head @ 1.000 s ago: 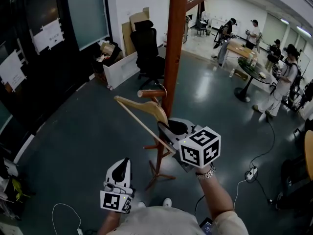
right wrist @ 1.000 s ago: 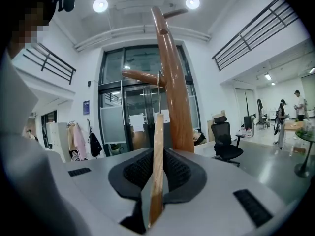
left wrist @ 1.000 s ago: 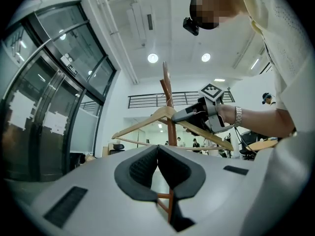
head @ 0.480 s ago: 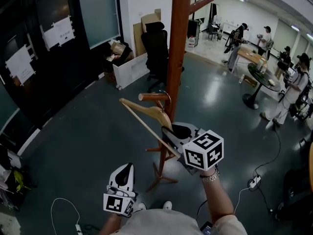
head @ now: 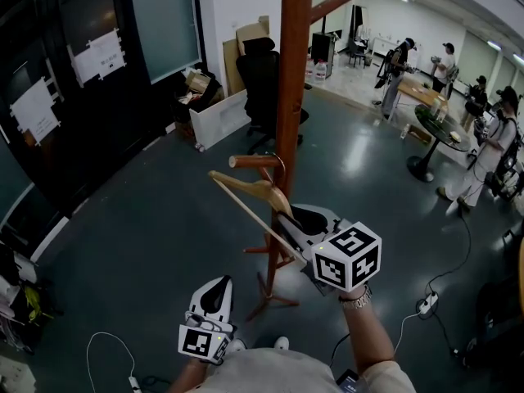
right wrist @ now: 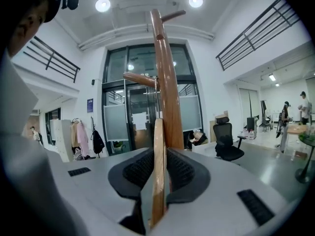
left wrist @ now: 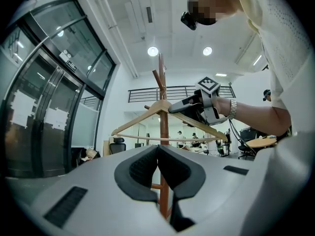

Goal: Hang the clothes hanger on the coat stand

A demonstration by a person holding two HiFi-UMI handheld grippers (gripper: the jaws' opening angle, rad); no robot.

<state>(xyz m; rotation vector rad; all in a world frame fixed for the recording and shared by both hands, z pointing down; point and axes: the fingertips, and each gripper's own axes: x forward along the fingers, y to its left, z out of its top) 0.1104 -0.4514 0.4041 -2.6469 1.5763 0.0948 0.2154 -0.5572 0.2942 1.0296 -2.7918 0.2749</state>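
Now R tool (right wrist: 157,181) clamps hanger (head: 246,189) near coat stand (head: 291,80); L tool (left wrist: 157,168) closed.

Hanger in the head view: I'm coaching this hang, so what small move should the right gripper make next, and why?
Probably ease it down slightly. The right gripper is clamped on the hanger, whose hook sits at the coat stand's peg; whether it rests there yet is unclear.
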